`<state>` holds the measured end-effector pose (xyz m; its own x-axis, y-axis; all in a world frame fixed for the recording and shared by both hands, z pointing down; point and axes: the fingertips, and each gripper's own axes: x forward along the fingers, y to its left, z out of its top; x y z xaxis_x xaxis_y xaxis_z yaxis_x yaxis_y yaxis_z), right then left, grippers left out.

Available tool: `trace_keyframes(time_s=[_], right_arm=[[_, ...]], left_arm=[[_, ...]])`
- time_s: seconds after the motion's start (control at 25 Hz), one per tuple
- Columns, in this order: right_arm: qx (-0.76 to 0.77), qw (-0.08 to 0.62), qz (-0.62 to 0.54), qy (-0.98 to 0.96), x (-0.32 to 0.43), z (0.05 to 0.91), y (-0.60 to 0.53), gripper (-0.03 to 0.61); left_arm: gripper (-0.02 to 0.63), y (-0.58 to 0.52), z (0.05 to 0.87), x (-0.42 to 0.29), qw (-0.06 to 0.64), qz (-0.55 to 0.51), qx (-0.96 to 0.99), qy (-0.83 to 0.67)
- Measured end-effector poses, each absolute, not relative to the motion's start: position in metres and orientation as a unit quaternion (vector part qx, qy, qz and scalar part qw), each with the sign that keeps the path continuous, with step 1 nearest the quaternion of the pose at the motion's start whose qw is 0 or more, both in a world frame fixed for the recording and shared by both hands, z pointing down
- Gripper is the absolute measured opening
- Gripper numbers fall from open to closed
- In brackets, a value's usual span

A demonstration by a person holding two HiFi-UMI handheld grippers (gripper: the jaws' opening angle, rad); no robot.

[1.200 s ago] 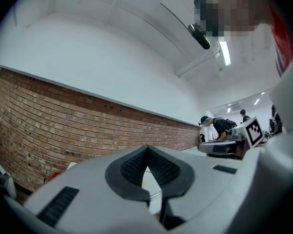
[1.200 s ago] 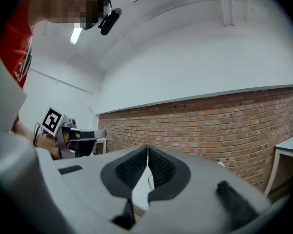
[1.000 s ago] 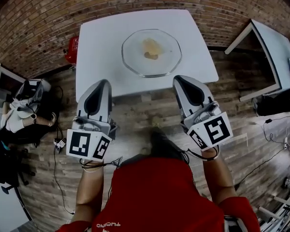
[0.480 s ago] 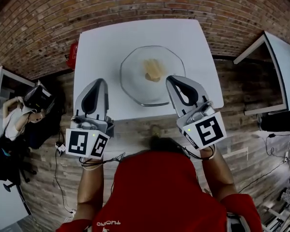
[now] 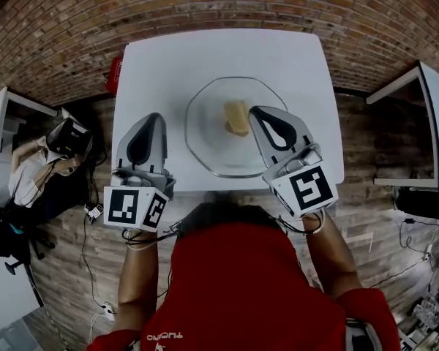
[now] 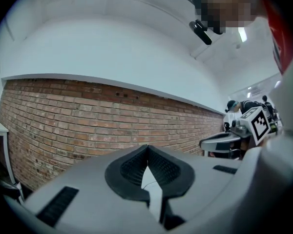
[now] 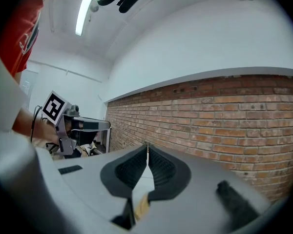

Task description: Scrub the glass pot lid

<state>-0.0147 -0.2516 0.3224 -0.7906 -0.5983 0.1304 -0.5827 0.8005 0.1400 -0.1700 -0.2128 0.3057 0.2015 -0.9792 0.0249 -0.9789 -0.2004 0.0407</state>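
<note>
A round glass pot lid lies on the white table, with a yellowish sponge resting at its middle. In the head view my left gripper hovers over the table's near left part, beside the lid, shut and empty. My right gripper hangs over the lid's right side, just right of the sponge, also shut with nothing held. Seen from each gripper's own view, the left gripper and the right gripper point level at the brick wall, pads together. A sliver of sponge shows under the right jaws.
A brick wall runs behind the table. A red object sits at the table's far left corner. A seated person and a white desk are at the left, another white table at the right. Cables lie on the wooden floor.
Both grippers have come forward from over the floor to over the table. The right one now overlaps the lid beside the sponge. Both stayed shut.
</note>
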Motion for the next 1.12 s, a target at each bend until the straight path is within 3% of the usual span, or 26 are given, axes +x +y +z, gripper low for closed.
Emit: trace_keyframes(time_s=[0.32, 0.6, 0.64, 0.72, 1.12], right_arm=[[0.327, 0.154, -0.010, -0.932, -0.036, 0.368, -0.281, 0.031], [0.340, 0.232, 0.050, -0.910, -0.038, 0.429, -0.299, 0.034], [0.339, 0.244, 0.061, -0.907, -0.038, 0.438, -0.300, 0.038], [0.335, 0.269, 0.082, -0.899, -0.039, 0.456, -0.301, 0.120], [0.340, 0.362, 0.138, -0.857, -0.041, 0.519, -0.312, 0.156]], left_arm=[[0.018, -0.245, 0.344, -0.182, 0.060, 0.027, 0.777, -0.626], [0.021, -0.266, 0.400, -0.179, 0.138, 0.073, 0.790, -0.594], [0.039, -0.268, 0.410, -0.179, 0.151, 0.078, 0.790, -0.589], [0.145, -0.271, 0.429, -0.180, 0.184, 0.087, 0.792, -0.575], [0.204, -0.279, 0.520, -0.187, 0.327, 0.142, 0.771, -0.527]])
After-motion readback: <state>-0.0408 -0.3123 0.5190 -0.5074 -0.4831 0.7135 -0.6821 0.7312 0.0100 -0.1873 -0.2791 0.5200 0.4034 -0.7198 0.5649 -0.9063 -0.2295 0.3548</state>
